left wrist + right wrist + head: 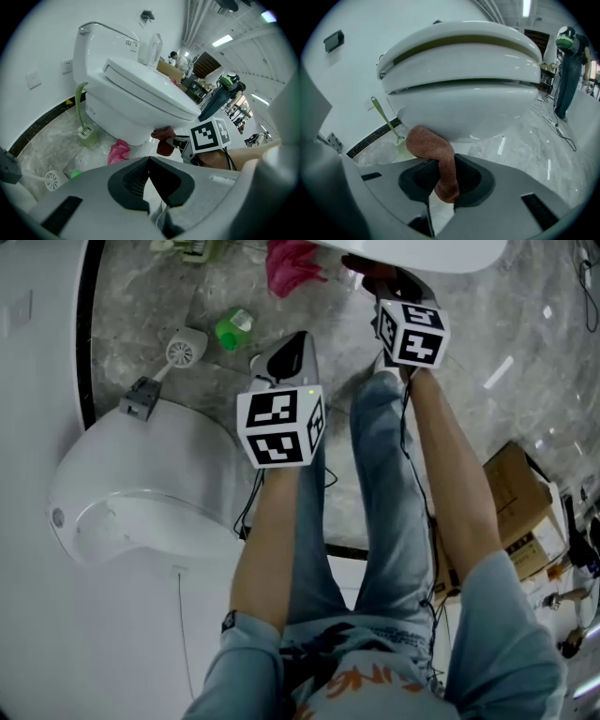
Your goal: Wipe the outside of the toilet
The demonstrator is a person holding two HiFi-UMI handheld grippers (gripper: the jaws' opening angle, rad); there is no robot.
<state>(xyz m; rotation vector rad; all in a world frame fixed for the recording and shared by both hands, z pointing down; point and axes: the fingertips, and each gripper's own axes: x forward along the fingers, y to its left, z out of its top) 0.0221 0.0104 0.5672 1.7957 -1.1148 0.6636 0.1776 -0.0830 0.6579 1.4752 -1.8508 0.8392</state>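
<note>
While the left hand-held gripper [149, 164] is closed, the right hand-held gripper [442, 182] clamps a cloth [427, 143] against the toilet [464, 65].

No print reads clearly; the orange letters [377, 677] on the person's shirt [487, 634] are partly hidden.
</note>
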